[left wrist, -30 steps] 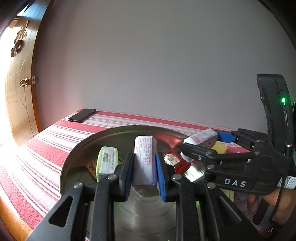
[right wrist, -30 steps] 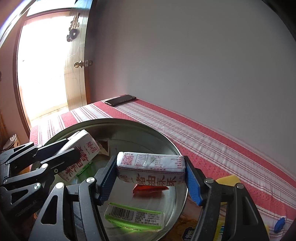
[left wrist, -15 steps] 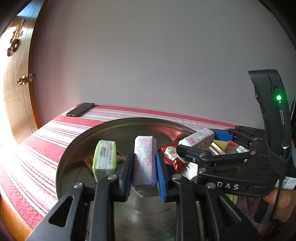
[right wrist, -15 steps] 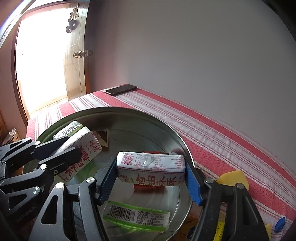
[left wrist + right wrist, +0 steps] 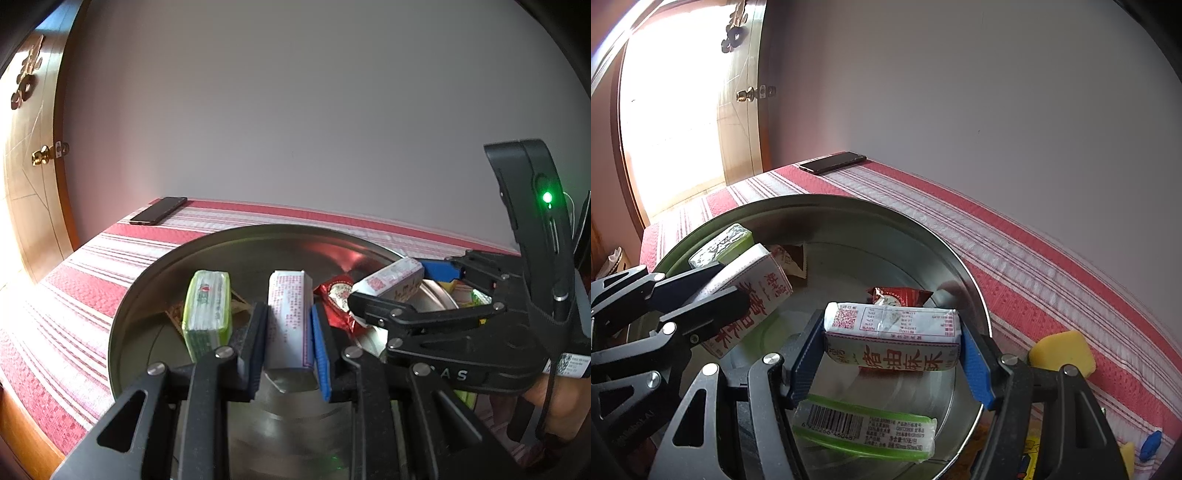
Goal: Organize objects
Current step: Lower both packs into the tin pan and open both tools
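A round metal basin stands on the red striped cloth. My left gripper is shut on a white packet with red print, held over the basin; the packet also shows in the right wrist view. My right gripper is shut on a second white packet, held crosswise over the basin; it shows in the left wrist view too. In the basin lie a green packet, another green packet with a barcode, a red wrapper and a brown sachet.
A black phone lies at the far corner of the table near the wall. A yellow sponge and small blue and yellow items lie right of the basin. A wooden door stands at the left.
Both grippers have moved forward over the basin, still holding their packets. The basin looks nearer and larger in both views.
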